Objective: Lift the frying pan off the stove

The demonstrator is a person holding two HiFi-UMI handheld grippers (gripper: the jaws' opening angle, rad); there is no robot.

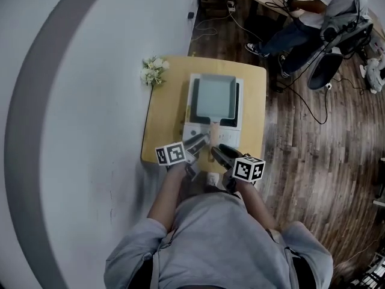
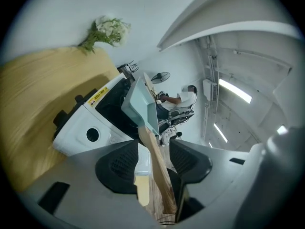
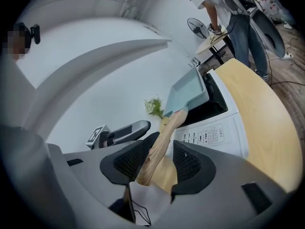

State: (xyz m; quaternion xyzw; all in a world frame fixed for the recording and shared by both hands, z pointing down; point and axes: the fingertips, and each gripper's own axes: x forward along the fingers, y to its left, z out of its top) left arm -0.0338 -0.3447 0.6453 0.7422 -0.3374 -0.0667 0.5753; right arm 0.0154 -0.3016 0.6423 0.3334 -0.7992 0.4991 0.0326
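A square pale-blue frying pan sits on the white portable stove, and its wooden handle points toward me. Both grippers meet at that handle. My left gripper stands open with the handle running between its pads, a small gap on each side. My right gripper is open too. The handle passes between its jaws and lies close against the left pad. In the gripper views the pan rests level on the stove.
The stove stands on a small wooden table against a white wall. A bunch of white flowers lies at the table's far left corner. Beyond it a person sits at a desk, with a chair and cables on the wood floor.
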